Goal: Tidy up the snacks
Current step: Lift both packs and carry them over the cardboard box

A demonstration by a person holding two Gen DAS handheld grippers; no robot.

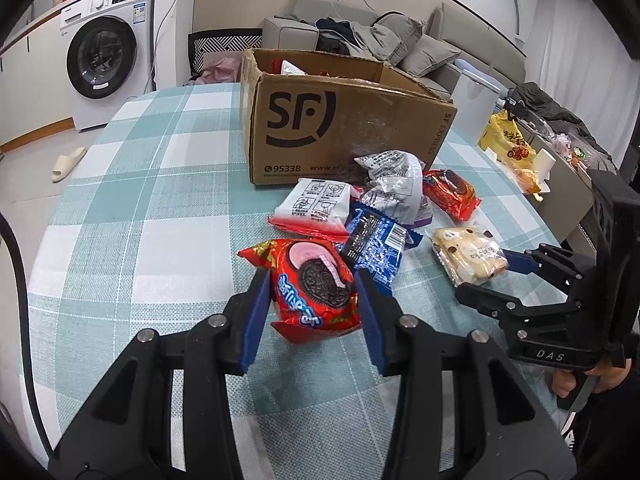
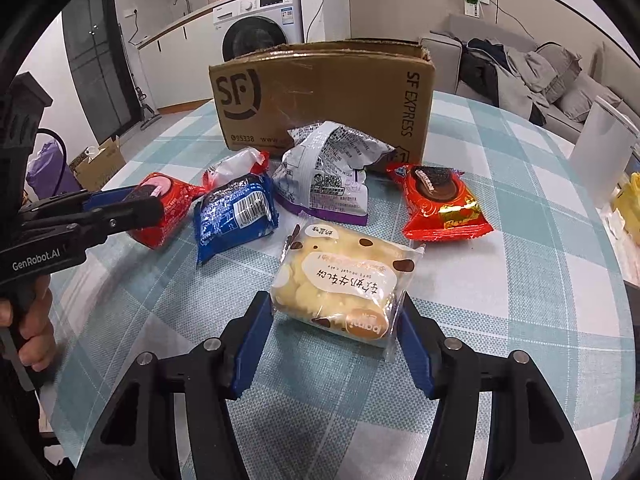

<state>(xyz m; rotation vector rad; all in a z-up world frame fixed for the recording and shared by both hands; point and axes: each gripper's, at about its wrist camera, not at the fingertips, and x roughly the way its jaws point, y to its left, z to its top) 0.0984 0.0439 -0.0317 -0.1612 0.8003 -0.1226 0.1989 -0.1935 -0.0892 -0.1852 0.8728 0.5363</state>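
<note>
Several snack packs lie on the checked tablecloth in front of an open SF cardboard box [image 1: 340, 128] [image 2: 324, 92]. My left gripper [image 1: 312, 296] is open, its blue pads on either side of a red Oreo pack [image 1: 316, 284], seen also in the right wrist view [image 2: 160, 212]. My right gripper [image 2: 334, 320] is open around a yellow nougat cake pack [image 2: 344, 284] [image 1: 468, 256]. Between them lie a blue pack [image 1: 376, 244] [image 2: 236, 216], a white-and-red pack [image 1: 316, 204], a silver-purple bag [image 2: 324, 176] and a second red Oreo pack [image 2: 440, 204].
The box holds some red and white packs [image 1: 288, 68]. A white container [image 2: 600, 148] and a yellow bag [image 1: 508, 140] stand at the table's right. A washing machine [image 1: 104, 52] and a sofa [image 1: 360, 36] are beyond the table.
</note>
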